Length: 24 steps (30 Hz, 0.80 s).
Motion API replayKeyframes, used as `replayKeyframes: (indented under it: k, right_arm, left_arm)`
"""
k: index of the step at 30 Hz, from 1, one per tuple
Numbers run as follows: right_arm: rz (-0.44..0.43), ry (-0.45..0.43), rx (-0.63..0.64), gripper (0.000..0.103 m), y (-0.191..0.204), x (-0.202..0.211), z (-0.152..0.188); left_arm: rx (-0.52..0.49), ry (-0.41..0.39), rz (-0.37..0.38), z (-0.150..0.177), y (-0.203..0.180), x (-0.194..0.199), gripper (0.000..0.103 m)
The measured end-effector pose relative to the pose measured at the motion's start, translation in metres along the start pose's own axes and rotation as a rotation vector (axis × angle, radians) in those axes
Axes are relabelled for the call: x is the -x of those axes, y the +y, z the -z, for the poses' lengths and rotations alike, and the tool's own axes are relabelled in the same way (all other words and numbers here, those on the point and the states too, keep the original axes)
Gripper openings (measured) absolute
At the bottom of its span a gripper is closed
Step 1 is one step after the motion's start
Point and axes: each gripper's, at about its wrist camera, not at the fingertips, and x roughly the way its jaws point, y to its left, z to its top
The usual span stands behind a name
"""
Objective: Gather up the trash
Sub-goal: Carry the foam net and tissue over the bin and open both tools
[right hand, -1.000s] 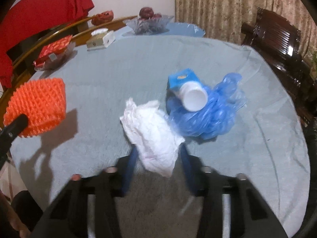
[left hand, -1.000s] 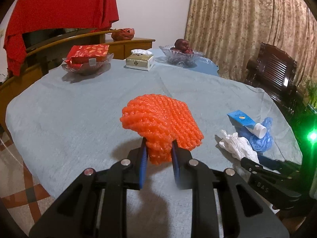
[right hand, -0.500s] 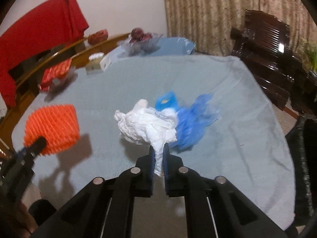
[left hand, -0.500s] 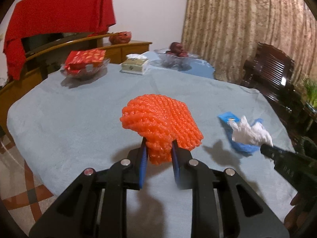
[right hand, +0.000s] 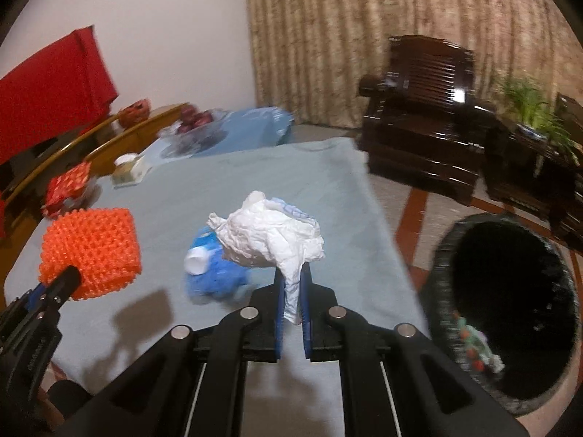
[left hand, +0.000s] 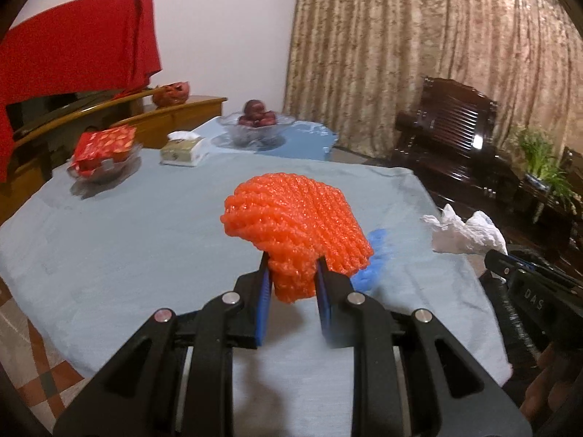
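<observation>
Flanking the table [right hand: 255, 167], a black bin [right hand: 506, 306] sits beside dark armchair [right hand: 422, 123].

This is a home's living or dining room: a table [left hand: 109, 247] under a pale blue cloth carries a fruit bowl [left hand: 257, 127] and tissue box [left hand: 184, 149], with heavy patterned curtains [left hand: 419, 54], a dark wooden armchair [left hand: 455, 134], a wooden sideboard [left hand: 175, 116] and a potted plant [left hand: 543, 160].

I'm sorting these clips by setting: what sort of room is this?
Probably a home dining or living room: a cloth-covered table with a fruit bowl, a carved dark wooden armchair, and heavy patterned curtains.
</observation>
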Motion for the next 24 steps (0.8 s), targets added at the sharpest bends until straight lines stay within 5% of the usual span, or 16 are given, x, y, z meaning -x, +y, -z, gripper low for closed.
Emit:
replayKeyframes:
  k: [24]
  right_arm:
    - [0.321,-0.113,-0.203,0.008,-0.232,0.073,-0.008]
  left_arm:
    - [-0.201,-0.022,0.336,-0.001,-0.246,0.018,0.021]
